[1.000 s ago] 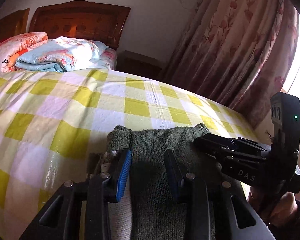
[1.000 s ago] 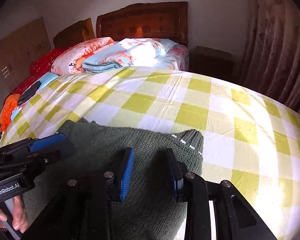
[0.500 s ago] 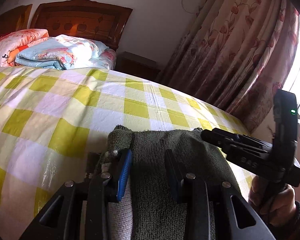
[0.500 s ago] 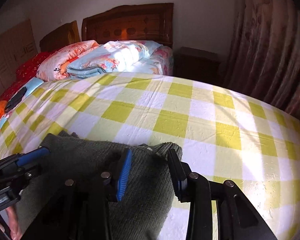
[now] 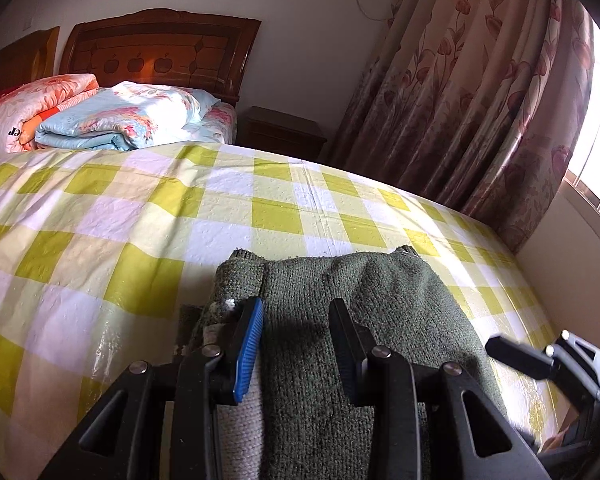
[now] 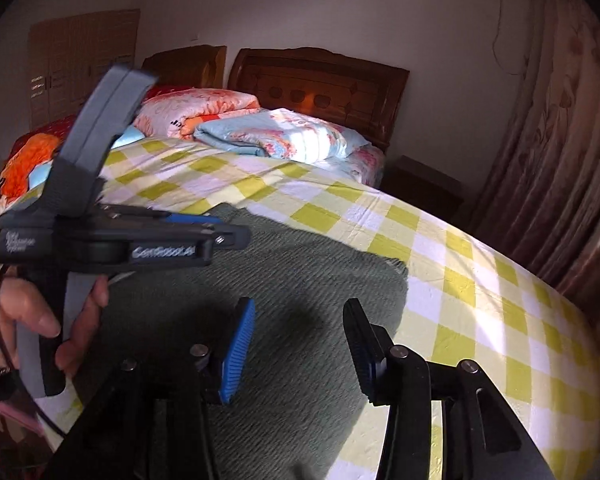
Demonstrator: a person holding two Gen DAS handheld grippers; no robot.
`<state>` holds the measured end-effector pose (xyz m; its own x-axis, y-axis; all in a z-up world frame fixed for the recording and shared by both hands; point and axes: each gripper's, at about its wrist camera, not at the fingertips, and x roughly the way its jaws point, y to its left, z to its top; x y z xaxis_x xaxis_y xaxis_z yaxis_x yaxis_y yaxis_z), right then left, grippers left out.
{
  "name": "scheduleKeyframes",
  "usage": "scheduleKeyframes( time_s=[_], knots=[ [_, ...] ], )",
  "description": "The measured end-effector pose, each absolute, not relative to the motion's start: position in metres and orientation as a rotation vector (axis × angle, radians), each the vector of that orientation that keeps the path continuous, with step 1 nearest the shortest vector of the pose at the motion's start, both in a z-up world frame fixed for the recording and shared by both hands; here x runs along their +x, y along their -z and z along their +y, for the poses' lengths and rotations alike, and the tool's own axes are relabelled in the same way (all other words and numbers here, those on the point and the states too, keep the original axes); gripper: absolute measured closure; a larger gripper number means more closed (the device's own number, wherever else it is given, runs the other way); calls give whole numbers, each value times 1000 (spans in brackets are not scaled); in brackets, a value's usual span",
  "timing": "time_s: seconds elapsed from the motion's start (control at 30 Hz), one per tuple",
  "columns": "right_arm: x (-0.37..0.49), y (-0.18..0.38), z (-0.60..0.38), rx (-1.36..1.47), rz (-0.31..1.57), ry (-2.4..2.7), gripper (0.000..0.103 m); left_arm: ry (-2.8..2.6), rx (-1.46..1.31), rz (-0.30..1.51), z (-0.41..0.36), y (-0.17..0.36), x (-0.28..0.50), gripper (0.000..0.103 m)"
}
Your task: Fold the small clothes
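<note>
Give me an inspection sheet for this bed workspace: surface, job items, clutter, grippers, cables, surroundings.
Surface: yellow checked sheet, wrinkled.
Job's things: green knit sweater lying folded at the near edge.
Clutter: folded quilts by the headboard.
Grippers: left gripper closed on the sweater's fold; right gripper, jaws just opened, above the sweater, nothing gripped.
Cables: a thin black cable loops past the left hand.
Surroundings: floral curtain, nightstand, wardrobe.

Carved wooden headboard (image 5: pixel 160 50) against a pale wall (image 5: pixel 300 20), floral curtains (image 5: pixel 480 100) beside a bright window (image 5: pixel 596 152).
</note>
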<state>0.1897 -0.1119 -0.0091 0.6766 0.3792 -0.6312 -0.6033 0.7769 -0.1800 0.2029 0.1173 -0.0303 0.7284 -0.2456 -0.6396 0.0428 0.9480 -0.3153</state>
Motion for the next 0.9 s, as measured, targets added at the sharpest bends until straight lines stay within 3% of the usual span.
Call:
scheduleKeyframes(
  time_s=[0.43, 0.67, 0.83, 0.87, 0.9],
  knots=[
    [150, 25, -143, -292, 612, -583, 0, 132, -254, 778, 114, 26, 195, 68],
    [151, 28, -153, -233, 620, -598, 0, 139, -130, 788, 87, 17, 139, 68],
    [147, 30, -156, -246, 618, -597, 0, 157, -195, 727, 117, 31, 103, 68],
    [148, 31, -158, -233, 624, -596, 0, 130, -188, 725, 121, 31, 97, 67],
    [150, 32, -160, -214, 632, -596, 0, 68, -182, 736, 127, 31, 91, 61]
  ],
)
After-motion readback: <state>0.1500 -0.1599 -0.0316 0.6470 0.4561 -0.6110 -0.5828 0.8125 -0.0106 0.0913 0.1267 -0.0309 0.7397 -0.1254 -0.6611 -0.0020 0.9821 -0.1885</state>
